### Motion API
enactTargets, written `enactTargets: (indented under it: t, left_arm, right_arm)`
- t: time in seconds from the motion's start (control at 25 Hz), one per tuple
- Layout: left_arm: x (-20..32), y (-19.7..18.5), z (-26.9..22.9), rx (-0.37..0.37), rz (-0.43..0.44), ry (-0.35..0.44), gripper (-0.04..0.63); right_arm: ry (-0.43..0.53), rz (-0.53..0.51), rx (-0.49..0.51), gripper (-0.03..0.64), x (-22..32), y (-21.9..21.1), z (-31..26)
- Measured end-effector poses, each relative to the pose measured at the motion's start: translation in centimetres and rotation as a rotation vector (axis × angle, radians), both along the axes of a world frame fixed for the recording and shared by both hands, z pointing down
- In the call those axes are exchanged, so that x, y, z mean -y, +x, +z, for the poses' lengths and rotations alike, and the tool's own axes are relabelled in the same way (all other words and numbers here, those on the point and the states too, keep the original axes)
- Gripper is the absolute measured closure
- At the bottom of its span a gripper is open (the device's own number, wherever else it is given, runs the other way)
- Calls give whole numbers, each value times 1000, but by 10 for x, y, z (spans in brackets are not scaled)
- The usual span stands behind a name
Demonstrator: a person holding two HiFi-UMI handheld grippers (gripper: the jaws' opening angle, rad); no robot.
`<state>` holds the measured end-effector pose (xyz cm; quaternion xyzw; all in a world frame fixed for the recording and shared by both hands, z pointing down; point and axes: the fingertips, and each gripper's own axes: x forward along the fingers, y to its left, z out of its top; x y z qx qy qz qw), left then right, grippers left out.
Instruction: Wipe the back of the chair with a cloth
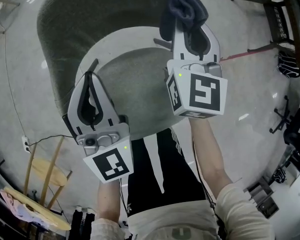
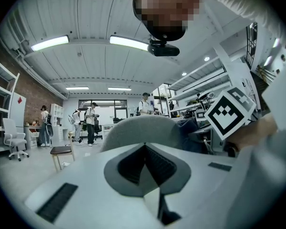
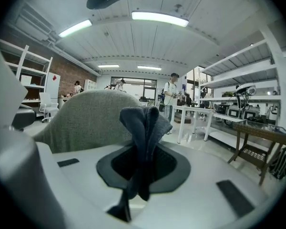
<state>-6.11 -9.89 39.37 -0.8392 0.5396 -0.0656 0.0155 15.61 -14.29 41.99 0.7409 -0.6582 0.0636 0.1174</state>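
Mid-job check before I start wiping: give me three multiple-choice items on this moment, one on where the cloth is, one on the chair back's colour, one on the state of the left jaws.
1. Where is the cloth?
A. On the floor
B. On a shelf
C. Between the jaws of the right gripper

2. What colour is the chair back?
A. Red
B. Grey
C. Yellow

3. How do the jaws of the left gripper stand?
A. Together, nothing between them
B. Wide apart
C. Clamped on a cloth

Answers:
1 C, the right gripper view shows the dark cloth pinched and sticking up between its jaws.
2 B, the head view shows grey fabric.
3 A, the left gripper view shows the jaws meeting with nothing in them.
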Motion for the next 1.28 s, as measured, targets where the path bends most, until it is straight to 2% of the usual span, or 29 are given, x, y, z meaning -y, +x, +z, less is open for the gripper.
enactTargets:
  t: [0.32, 0.48, 0.64, 0.88, 1.28]
  left_arm:
    - [-6, -26, 1, -9, -88, -4, 580]
    - [-15, -43, 1, -17, -163, 3, 580]
    - [-23, -65, 7, -19, -215, 5, 580]
    - [-45, -95, 25, -38, -339, -25, 580]
    - [-65, -124, 35, -40, -427, -30, 580]
  right_arm:
    - [49, -177, 2, 557, 3, -51, -14]
    - [51, -334, 21, 557, 4, -102, -16]
    - [53, -481, 90, 557, -1, -162, -10]
    - [8, -701, 83, 557, -18, -230, 14]
    - [-104, -964, 86, 557, -64, -303, 51]
